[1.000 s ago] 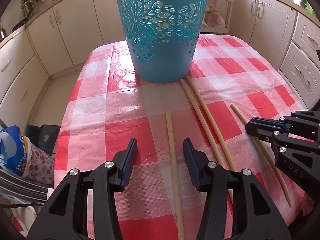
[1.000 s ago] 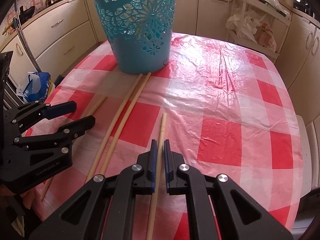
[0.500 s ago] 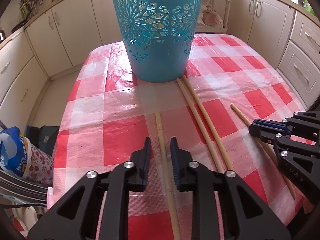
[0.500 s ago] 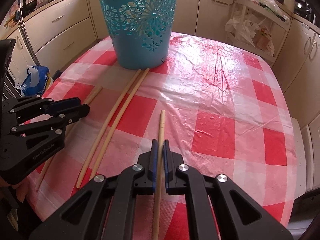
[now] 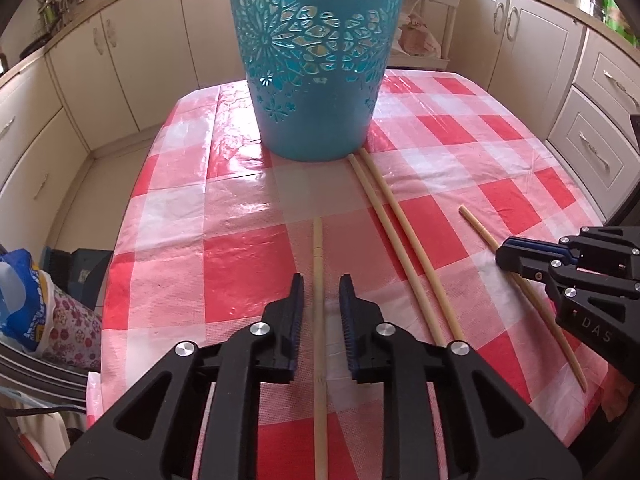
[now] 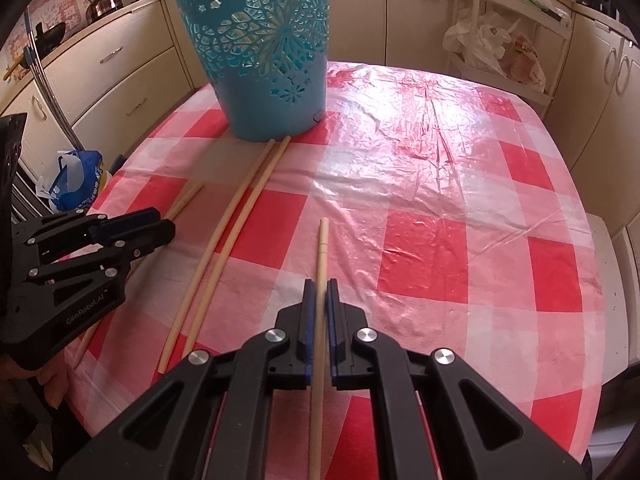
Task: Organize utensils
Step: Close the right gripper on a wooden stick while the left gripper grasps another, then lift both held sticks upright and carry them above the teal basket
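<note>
Here, four wooden sticks lie on the bench (image 6: 460, 168) before one teal basket (image 5: 316, 60). Your right claw (image 6: 319, 312) clamps one stick (image 6: 321, 256); your left claw (image 5: 320, 308) straddles another stick (image 5: 318, 256), narrowly parted, pads not touching.

Your left tongs (image 5: 321, 308) sit low and level, pointing forward, jaws parted with a narrow gap each side of what's between them. Your right tongs (image 6: 319, 304) are the same pose, jaws pinched tight. Both wrists side by side, well apart.
</note>
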Available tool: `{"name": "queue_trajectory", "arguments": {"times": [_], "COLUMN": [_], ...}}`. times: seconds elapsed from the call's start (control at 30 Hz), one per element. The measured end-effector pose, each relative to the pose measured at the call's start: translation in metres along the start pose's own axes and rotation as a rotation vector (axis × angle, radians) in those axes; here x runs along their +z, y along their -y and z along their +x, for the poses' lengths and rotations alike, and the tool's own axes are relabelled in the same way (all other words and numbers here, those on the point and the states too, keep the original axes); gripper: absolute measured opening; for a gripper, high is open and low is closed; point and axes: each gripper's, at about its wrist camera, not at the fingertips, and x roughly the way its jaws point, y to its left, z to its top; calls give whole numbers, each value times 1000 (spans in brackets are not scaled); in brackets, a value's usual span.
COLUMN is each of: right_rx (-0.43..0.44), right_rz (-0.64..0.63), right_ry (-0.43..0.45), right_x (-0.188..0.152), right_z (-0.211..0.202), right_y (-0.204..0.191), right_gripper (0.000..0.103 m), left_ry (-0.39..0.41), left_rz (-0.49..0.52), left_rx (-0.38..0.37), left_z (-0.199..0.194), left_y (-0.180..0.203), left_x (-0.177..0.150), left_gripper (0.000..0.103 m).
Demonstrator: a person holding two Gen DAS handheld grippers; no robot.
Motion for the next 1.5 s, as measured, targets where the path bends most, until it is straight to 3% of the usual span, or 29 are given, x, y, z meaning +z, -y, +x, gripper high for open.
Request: {"name": "queue_trajectory", "arguments": {"times": [0.1,0.17,0.27,0.5,0.63,0.73,0.8,0.9,1.0,1.07,1.17,1.3,1.5], "right_rx": [-31,-27,22,28,10,25,4,-21,-6,59,150,270,326], "right_rz": [-31,-17,46,51,24,0,-42,-72,-29,45,157,257,282], "right_ry": [11,16,17,16,9,-6,-10,1,6,1,34,143,308], "right_x": [-1,-2,-2,-2,-1,0,0,-2,-2,-2,0,8,30], "right_z": [0,0,-2,-2,-1,0,1,1,0,-2,-12,-40,-89], "right_y": [-6,-5,2,6,1,-2,-8,-13,-9,-1,11,21,18], "right_gripper": [6,6,6,6,6,15,15,15,6,6,6,6,6], "left_ry": [11,12,4,11,14,7,2,6,7,10,82,206,387], "left_rz": [8,6,-11,-19,-23,-27,-27,-15,-12,-48,-98,-156,-201], "left_rx": [9,-3,-28,-43,-43,-44,-44,-31,-36,-74,-123,-183,-246], "left_z": [-1,-1,-3,-2,-2,-2,-2,-2,-2,-6,-26,-61,-116], "left_y": [2,1,-3,-7,-7,-7,-7,-4,-5,-11,-25,-47,-66], "left_x": [-2,-3,-2,-3,-4,-3,-2,-3,-2,-1,5,18,44], "left_gripper": [18,5,5,5,5,6,6,6,5,5,5,5,5]}}
